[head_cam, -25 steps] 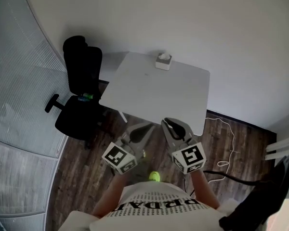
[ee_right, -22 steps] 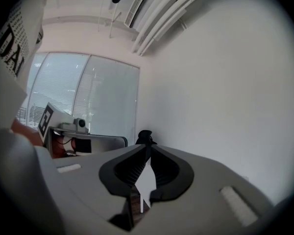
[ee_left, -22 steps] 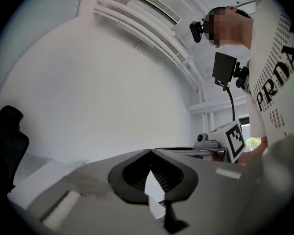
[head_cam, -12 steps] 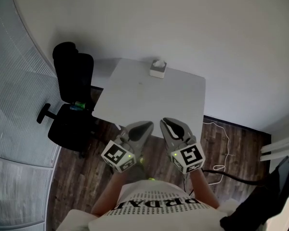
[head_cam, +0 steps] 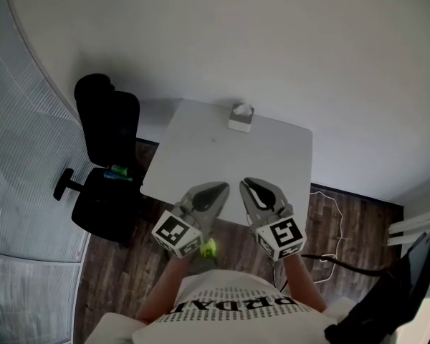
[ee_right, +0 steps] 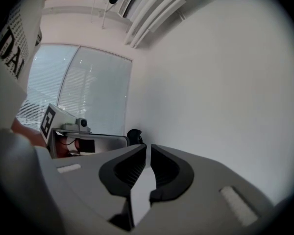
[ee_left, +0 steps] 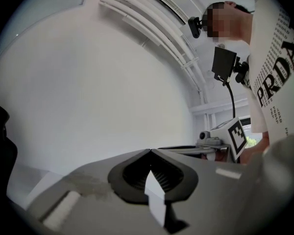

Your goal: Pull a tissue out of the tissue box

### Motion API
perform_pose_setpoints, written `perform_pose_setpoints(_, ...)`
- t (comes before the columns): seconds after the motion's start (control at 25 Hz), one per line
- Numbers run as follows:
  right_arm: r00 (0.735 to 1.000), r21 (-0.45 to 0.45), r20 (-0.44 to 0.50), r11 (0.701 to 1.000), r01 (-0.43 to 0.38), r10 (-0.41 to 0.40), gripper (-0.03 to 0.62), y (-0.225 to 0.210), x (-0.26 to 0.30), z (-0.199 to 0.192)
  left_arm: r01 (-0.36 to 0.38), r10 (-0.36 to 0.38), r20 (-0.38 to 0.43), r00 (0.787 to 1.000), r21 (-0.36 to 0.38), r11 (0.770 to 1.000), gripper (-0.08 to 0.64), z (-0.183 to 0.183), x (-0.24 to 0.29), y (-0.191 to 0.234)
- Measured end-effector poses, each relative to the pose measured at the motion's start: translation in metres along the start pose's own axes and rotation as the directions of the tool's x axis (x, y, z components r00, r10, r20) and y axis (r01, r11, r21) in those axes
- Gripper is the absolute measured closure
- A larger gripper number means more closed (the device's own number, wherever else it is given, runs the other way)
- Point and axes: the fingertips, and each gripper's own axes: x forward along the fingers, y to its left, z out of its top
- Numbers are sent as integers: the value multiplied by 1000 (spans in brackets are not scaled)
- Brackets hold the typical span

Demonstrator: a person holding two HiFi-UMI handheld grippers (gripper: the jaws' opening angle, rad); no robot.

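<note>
The white tissue box (head_cam: 241, 117), with a tissue sticking up from its top, stands at the far edge of the white table (head_cam: 201, 156), well beyond both grippers. In the head view my left gripper (head_cam: 218, 188) and right gripper (head_cam: 249, 183) are held side by side, their tips over the table's near edge and pointing at the box. In the left gripper view the left gripper (ee_left: 149, 151) is shut and empty, its tips touching. In the right gripper view the right gripper (ee_right: 148, 146) shows a narrow slit between its tips, with nothing in it.
A black office chair (head_cam: 104, 149) stands left of the table, with a small green thing (head_cam: 119, 172) on its seat. A white cable (head_cam: 337, 221) lies on the wooden floor at the right. A plain white wall rises behind the table.
Both grippers have moved forward together, from over the floor to over the table's near edge. The jaws look the same.
</note>
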Motion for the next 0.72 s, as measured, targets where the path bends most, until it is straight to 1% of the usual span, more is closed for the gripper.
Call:
perform_pose_setpoints(0.28,999,1,-5,999,40,-40,565,-13,46,6,27,-27,5,1000,-22,999,569,10,7,51)
perform_pose_setpoints(0.48,997,-8,-11,997,80,-80,565,-24,73,11,66,-66,15,998,-22,998,569,17,13,80)
perform_pose_setpoints(0.72,993,-7,-27,993,115,-116,565,-39,96,8,86,-86,2,996,-33,996,569,14,23,113)
